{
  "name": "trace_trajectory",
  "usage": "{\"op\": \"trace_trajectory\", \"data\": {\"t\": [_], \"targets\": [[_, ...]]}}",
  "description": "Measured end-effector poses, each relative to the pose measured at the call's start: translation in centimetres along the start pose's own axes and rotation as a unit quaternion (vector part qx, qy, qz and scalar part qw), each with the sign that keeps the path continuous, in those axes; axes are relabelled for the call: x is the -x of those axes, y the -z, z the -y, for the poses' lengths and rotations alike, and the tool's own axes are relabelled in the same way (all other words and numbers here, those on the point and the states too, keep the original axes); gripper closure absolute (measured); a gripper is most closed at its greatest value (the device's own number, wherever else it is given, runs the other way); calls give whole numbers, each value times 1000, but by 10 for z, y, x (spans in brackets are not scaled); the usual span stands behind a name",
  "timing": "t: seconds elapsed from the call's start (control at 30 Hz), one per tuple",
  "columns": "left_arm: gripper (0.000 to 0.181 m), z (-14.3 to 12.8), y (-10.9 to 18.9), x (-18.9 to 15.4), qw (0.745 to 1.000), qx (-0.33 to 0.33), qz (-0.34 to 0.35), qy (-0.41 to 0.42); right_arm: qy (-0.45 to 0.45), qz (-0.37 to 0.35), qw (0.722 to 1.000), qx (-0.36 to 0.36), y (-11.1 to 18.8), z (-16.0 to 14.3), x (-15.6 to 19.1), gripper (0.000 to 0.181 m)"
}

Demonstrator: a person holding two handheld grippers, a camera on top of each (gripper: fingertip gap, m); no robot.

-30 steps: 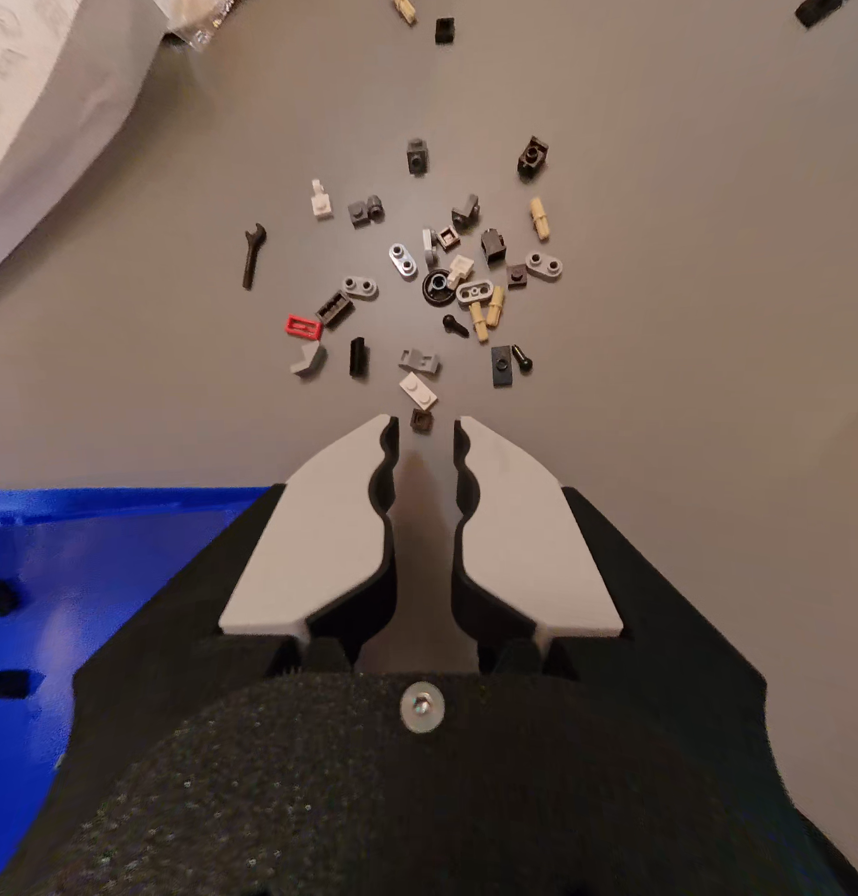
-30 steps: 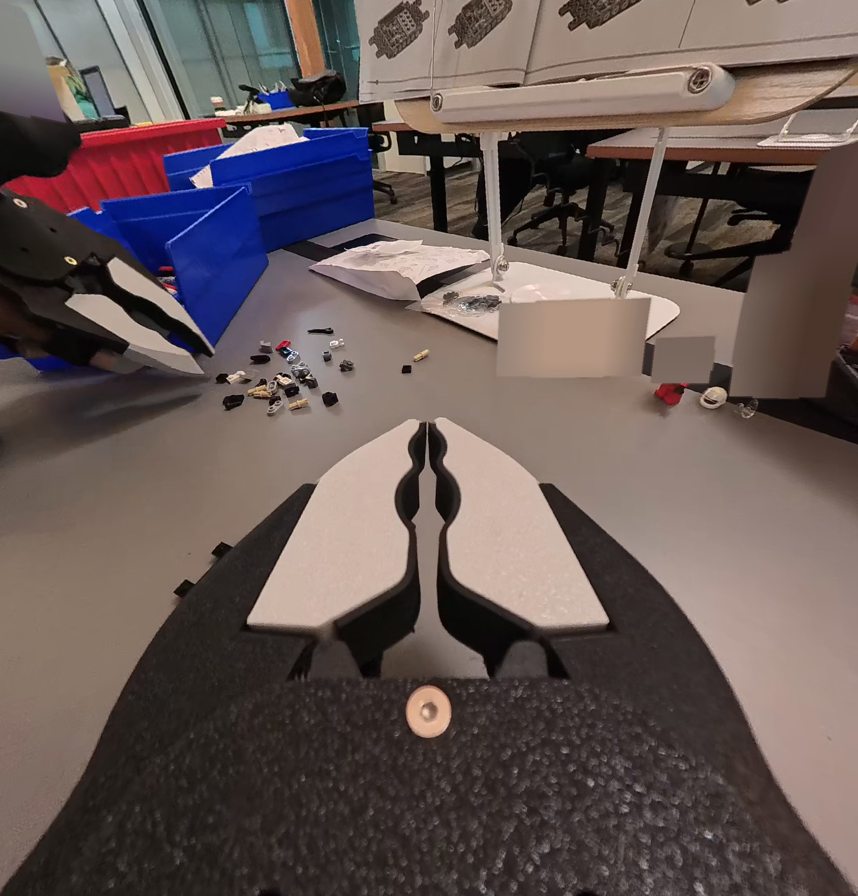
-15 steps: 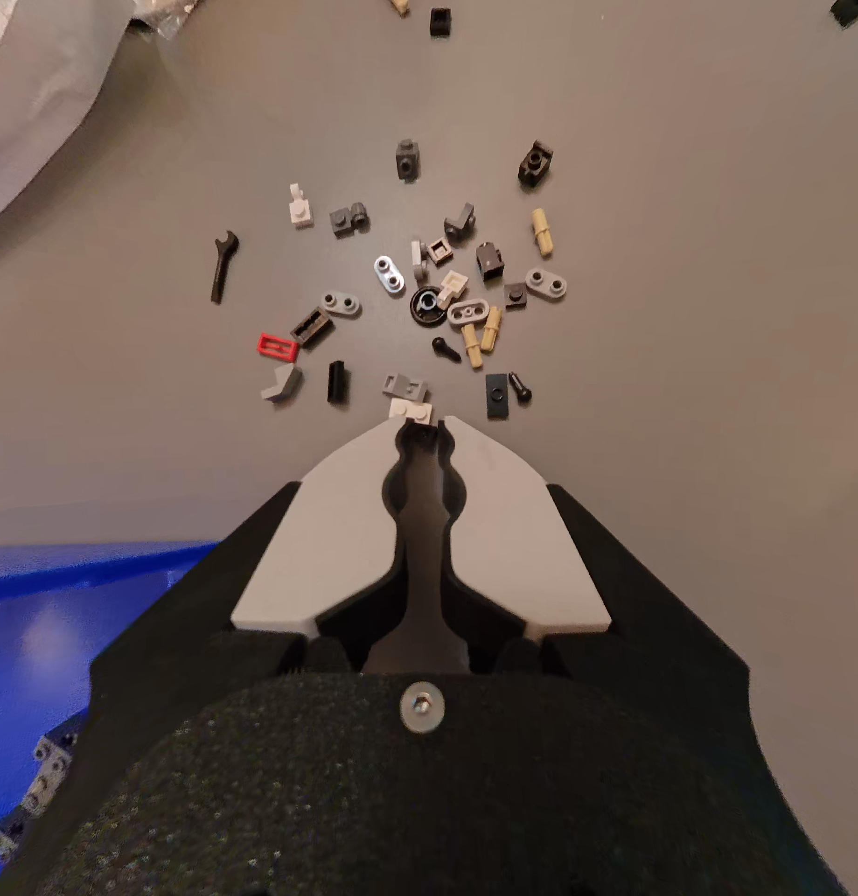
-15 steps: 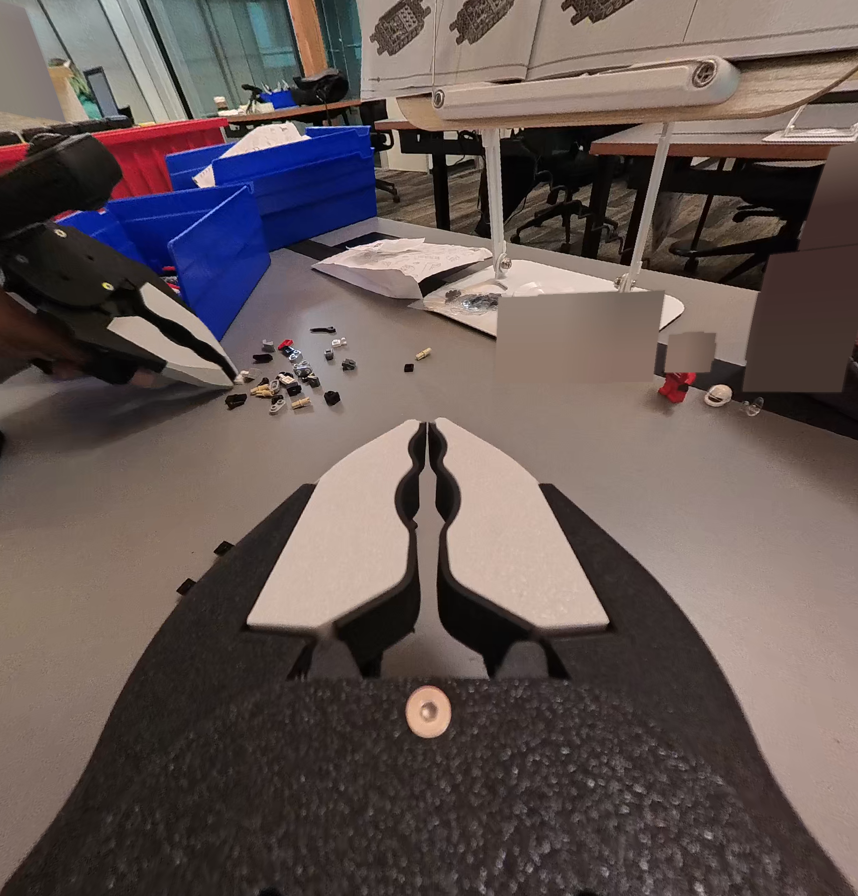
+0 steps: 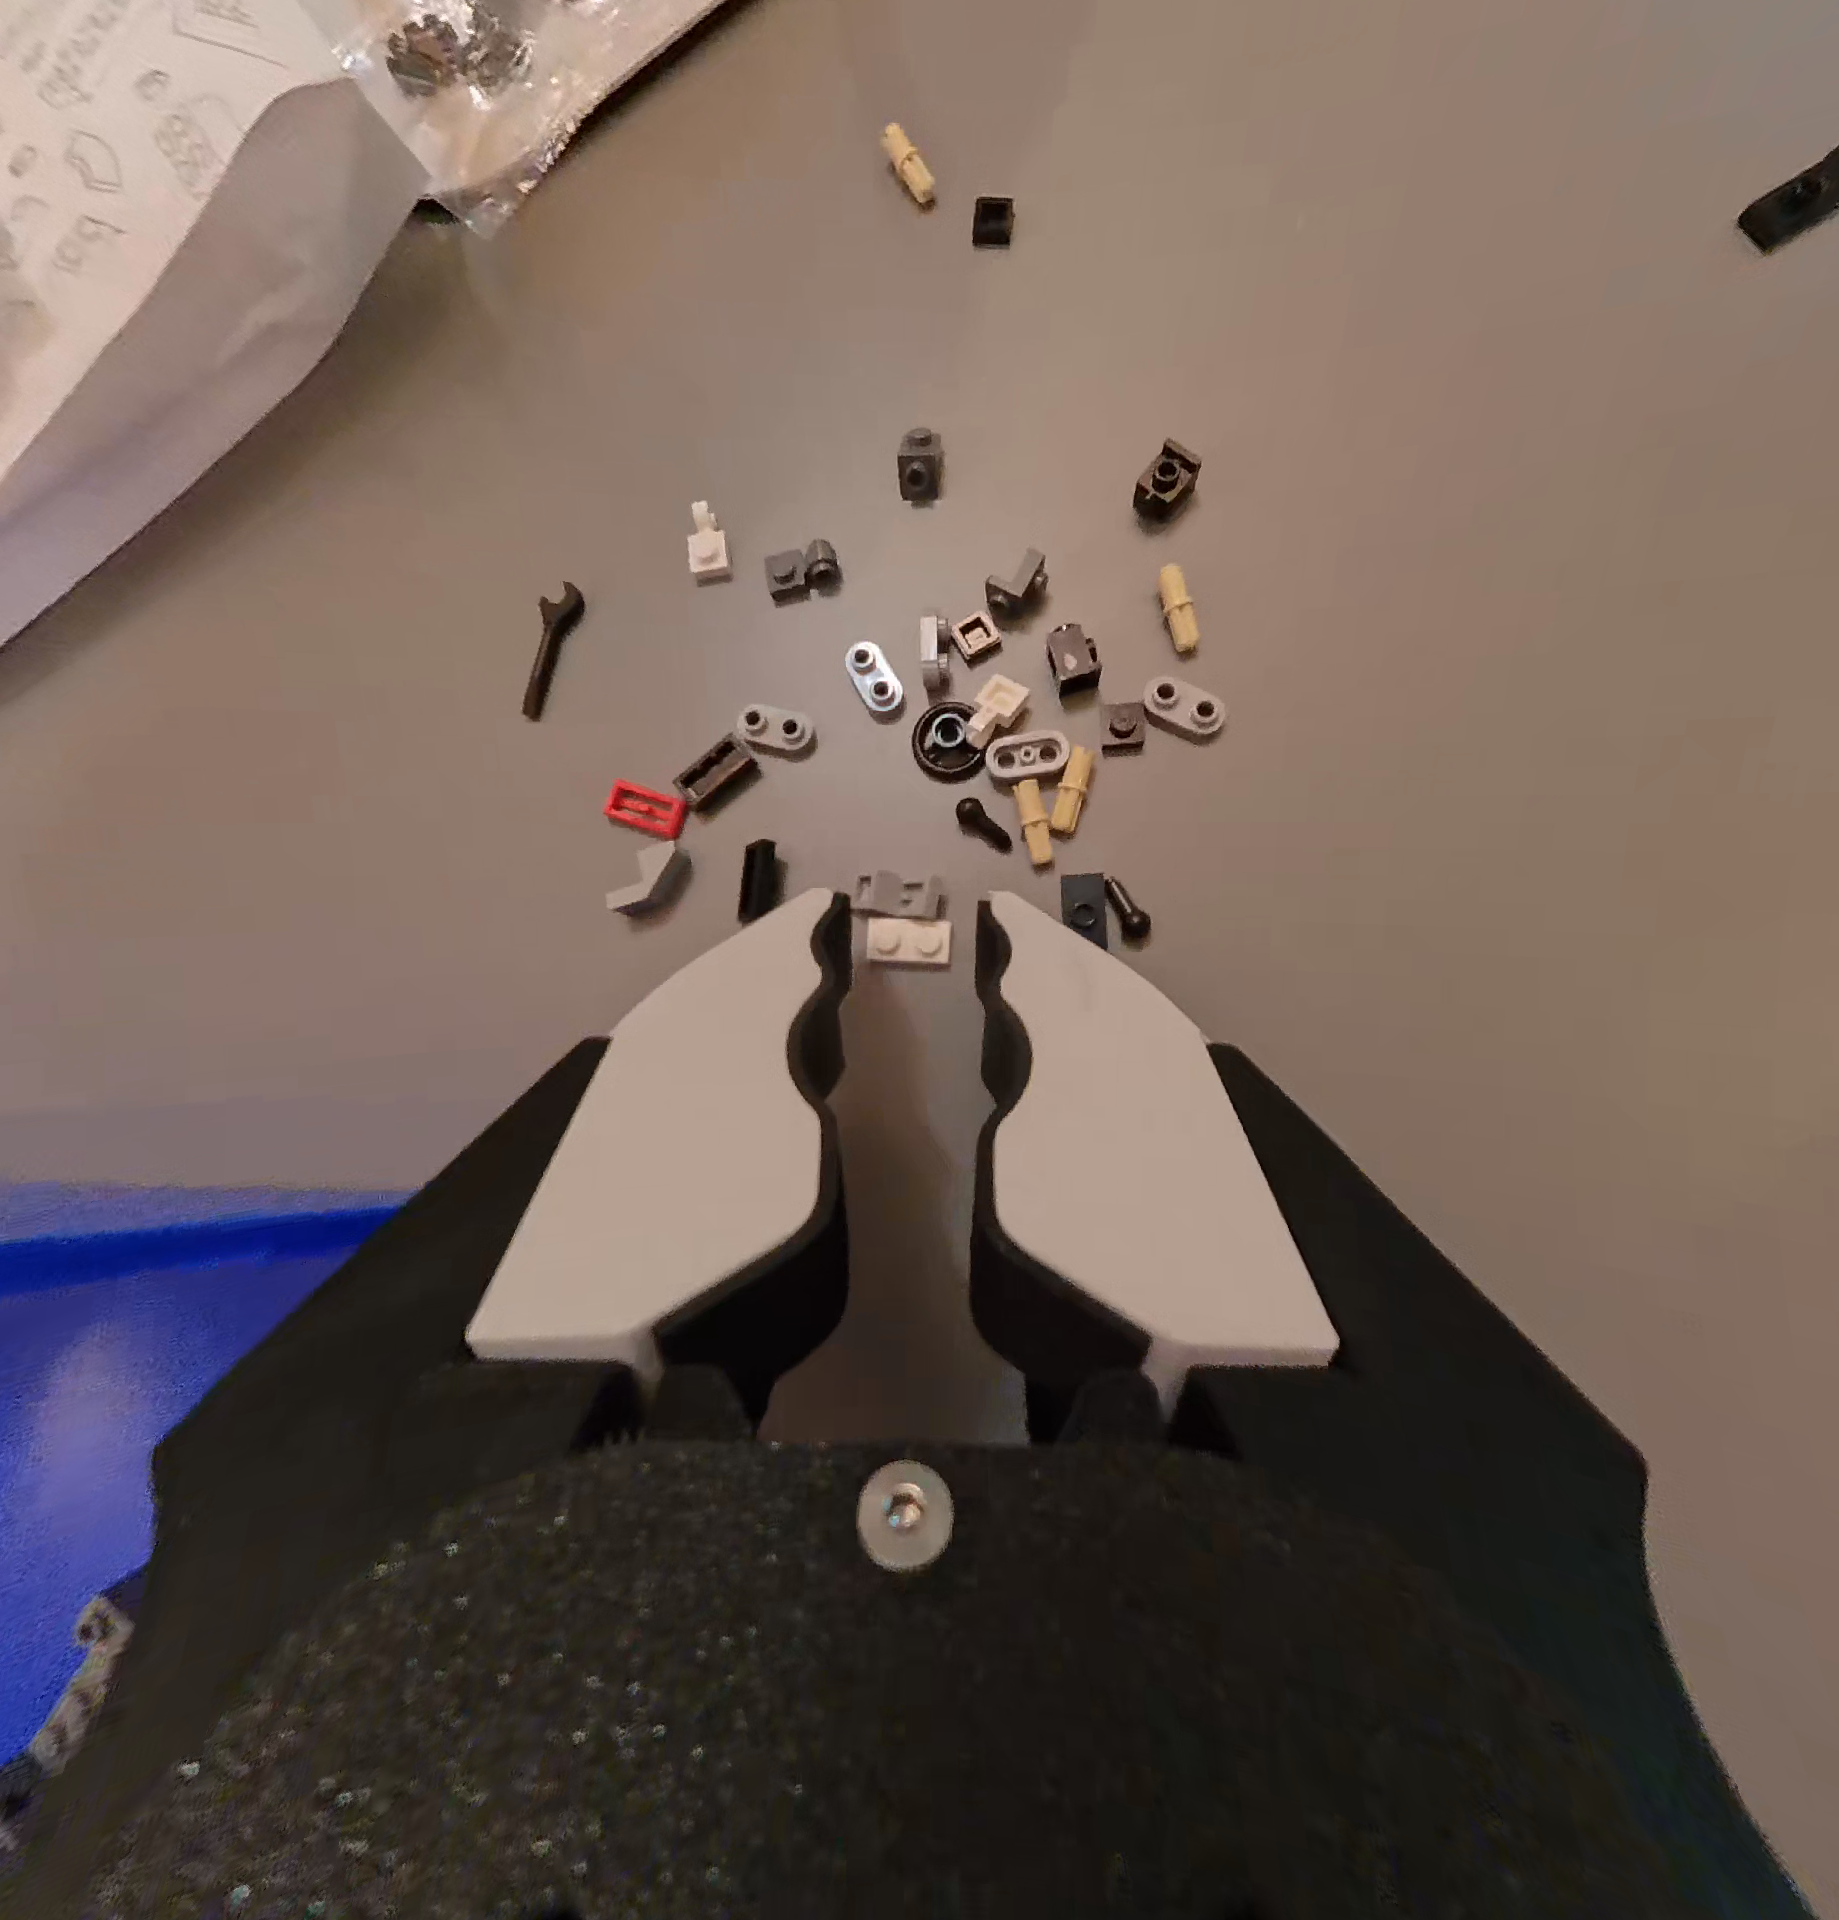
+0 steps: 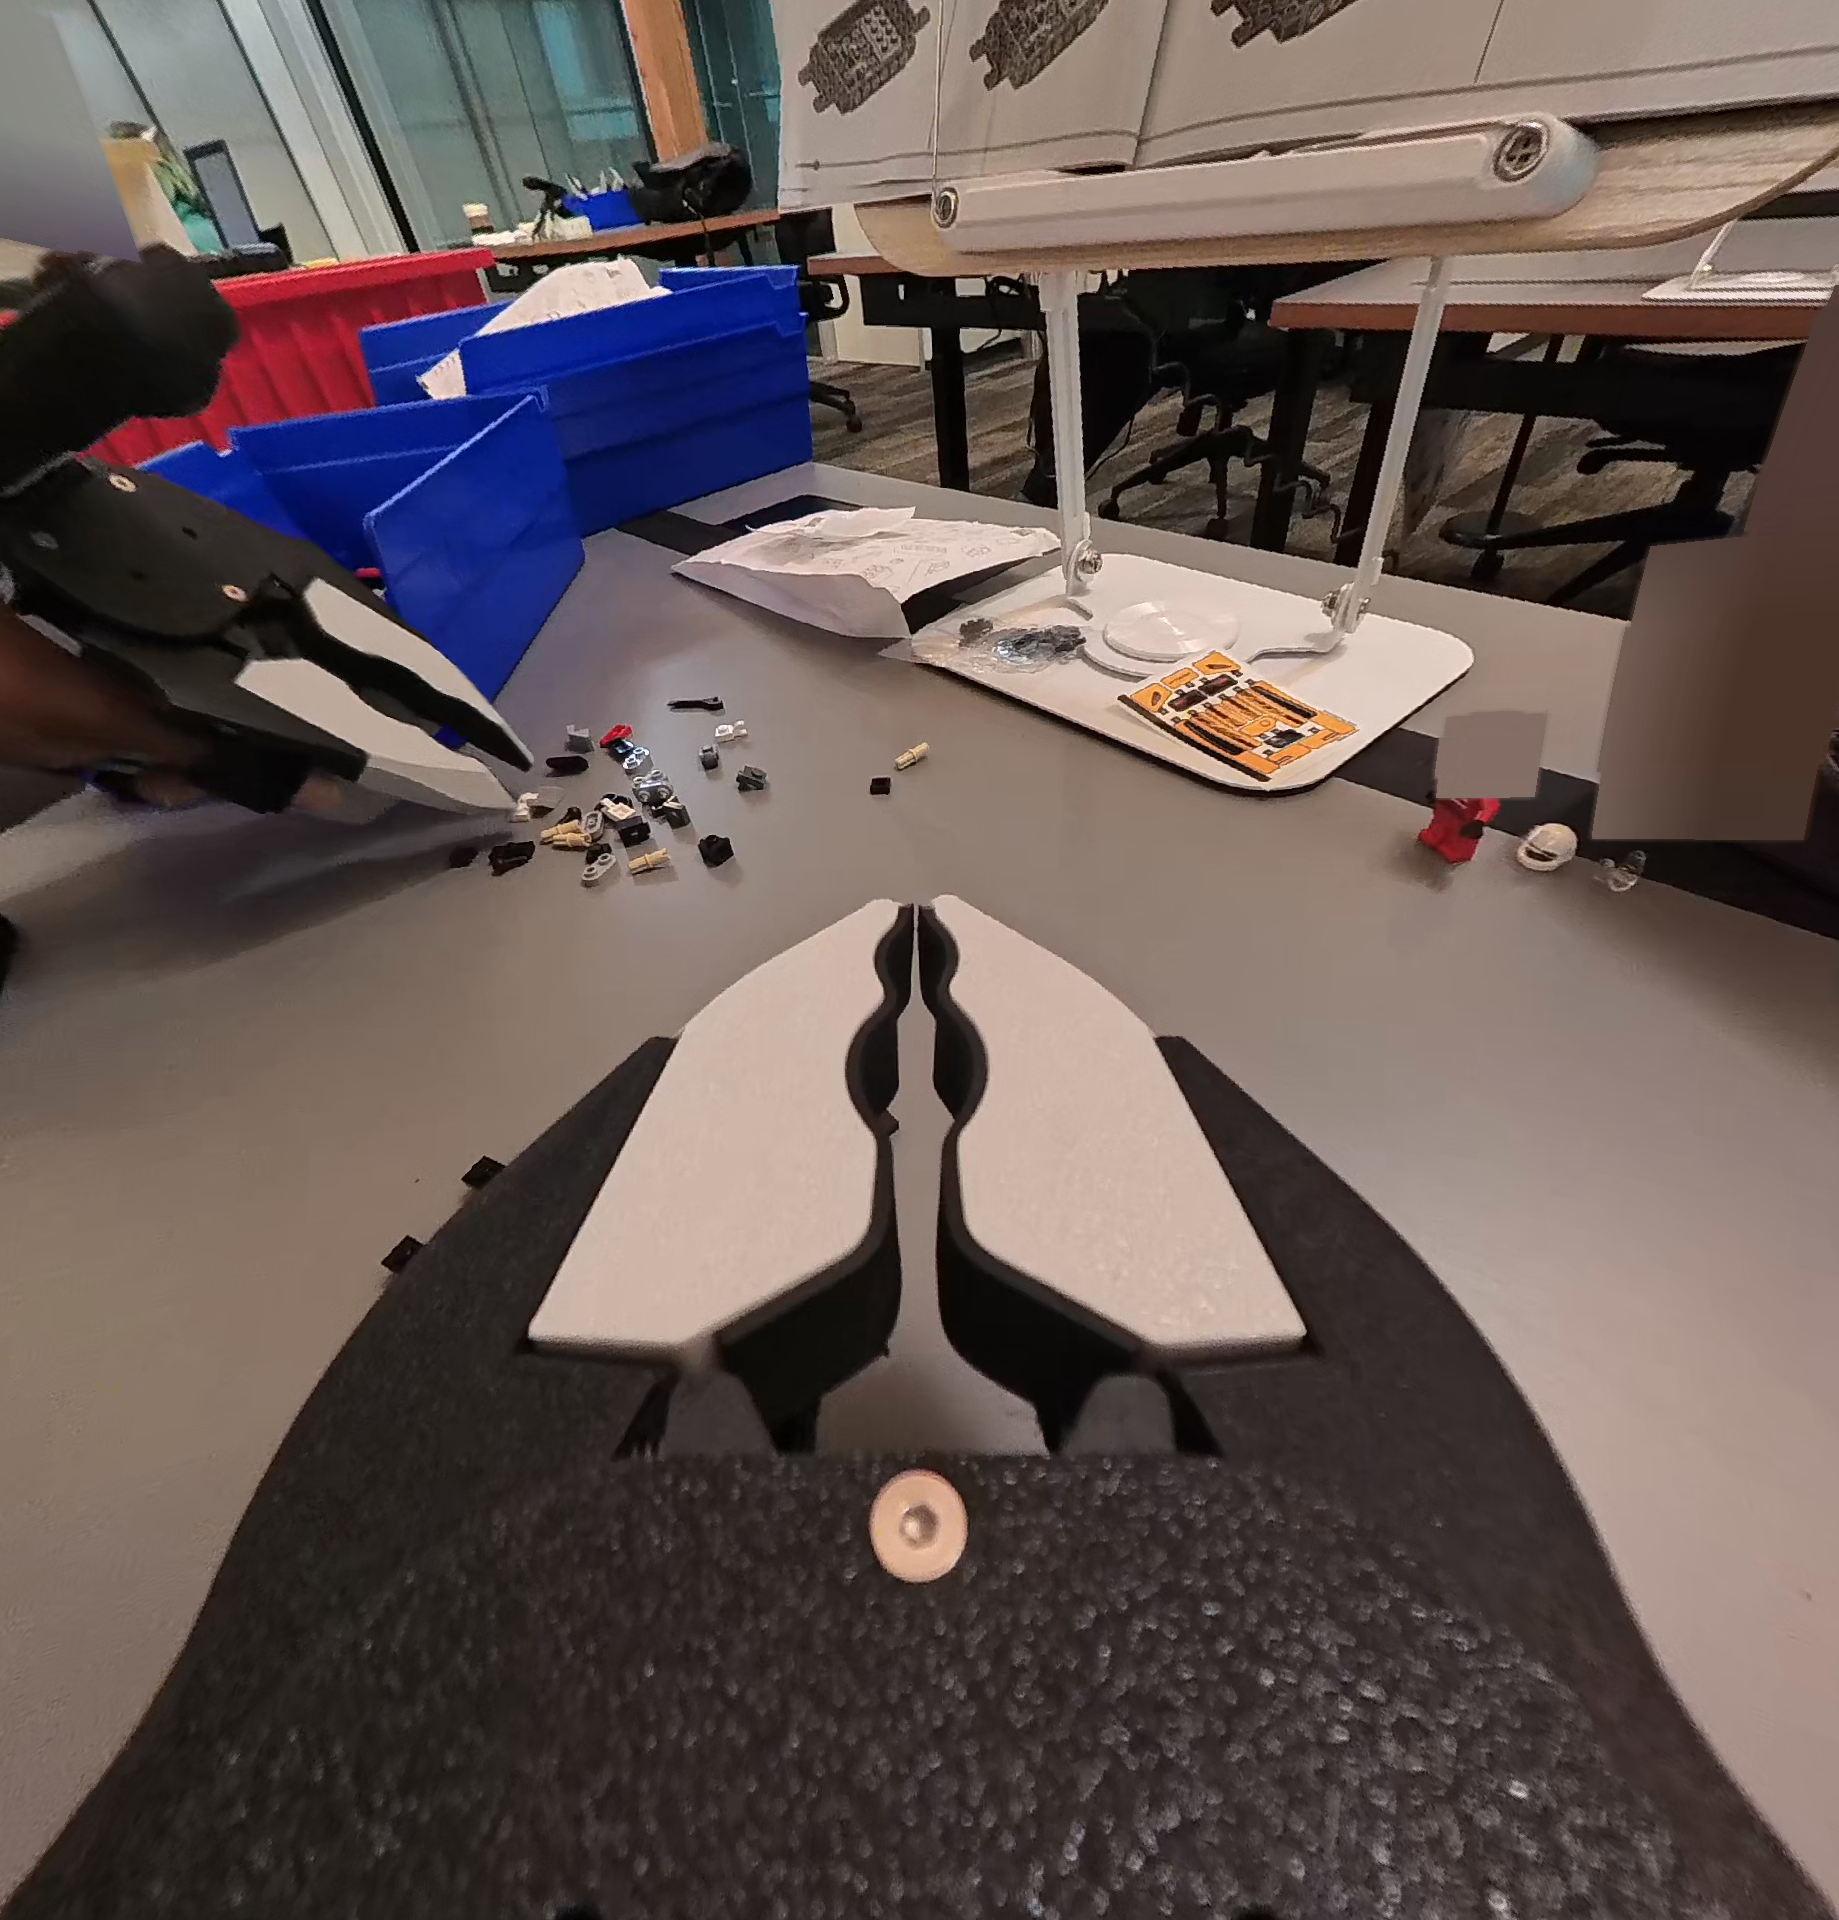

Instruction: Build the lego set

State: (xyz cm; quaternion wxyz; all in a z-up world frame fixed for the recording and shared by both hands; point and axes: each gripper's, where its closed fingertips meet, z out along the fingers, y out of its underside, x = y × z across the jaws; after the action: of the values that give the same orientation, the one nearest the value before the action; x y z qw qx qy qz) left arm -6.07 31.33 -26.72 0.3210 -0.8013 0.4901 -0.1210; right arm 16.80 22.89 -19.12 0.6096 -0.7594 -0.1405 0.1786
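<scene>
Several small Lego pieces lie scattered on the grey table. My left gripper is open and low over the near edge of the pile. A light grey two-stud plate lies flat between its fingertips, and a dark grey piece sits just beyond it. The right wrist view shows the left gripper with its tips at the pile. My right gripper is shut with nothing visible in it, above bare table and well short of the pile.
A black wrench piece and a red tile lie left of the pile. A blue bin sits at my left. Paper bag, white stand base with sticker sheet, red minifigure and white helmet lie beyond. The grippers' ends are close to 25 cm from one another.
My left gripper moved forward to the pile, closed its fingers, then opened them again; the light grey plate now lies turned crosswise between the tips. The right gripper has stayed shut and still.
</scene>
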Motion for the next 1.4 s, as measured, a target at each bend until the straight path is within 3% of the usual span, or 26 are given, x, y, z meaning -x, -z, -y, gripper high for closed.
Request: {"op": "trace_trajectory", "data": {"t": [0.27, 0.47, 0.7, 0.87, 1.13, 1.4], "targets": [[169, 1, -9, 0, 1000, 1, 1, -2, -2, 3, 1000, 2, -1, -1, 1, 181], [170, 19, 0, -16, 998, -55, -41, -4, -4, 5, 1000, 3, -1, -2, 2, 181], [159, 16, -6, -26, 996, -47, -67, -14, -5, 8, 1000, 5, -2, -3, 3, 181], [158, 29, -2, -27, 994, -75, -68, -31, -9, 8, 1000, 5, -2, -3, 2, 181], [165, 37, -31, -33, 996, -26, -76, -43, -16, 3, 1000, 4, -2, -4, -3, 181], [181, 37, -30, -24, 997, -20, -41, -59, -16, 5, 1000, 5, -2, -4, -2, 181]]}}
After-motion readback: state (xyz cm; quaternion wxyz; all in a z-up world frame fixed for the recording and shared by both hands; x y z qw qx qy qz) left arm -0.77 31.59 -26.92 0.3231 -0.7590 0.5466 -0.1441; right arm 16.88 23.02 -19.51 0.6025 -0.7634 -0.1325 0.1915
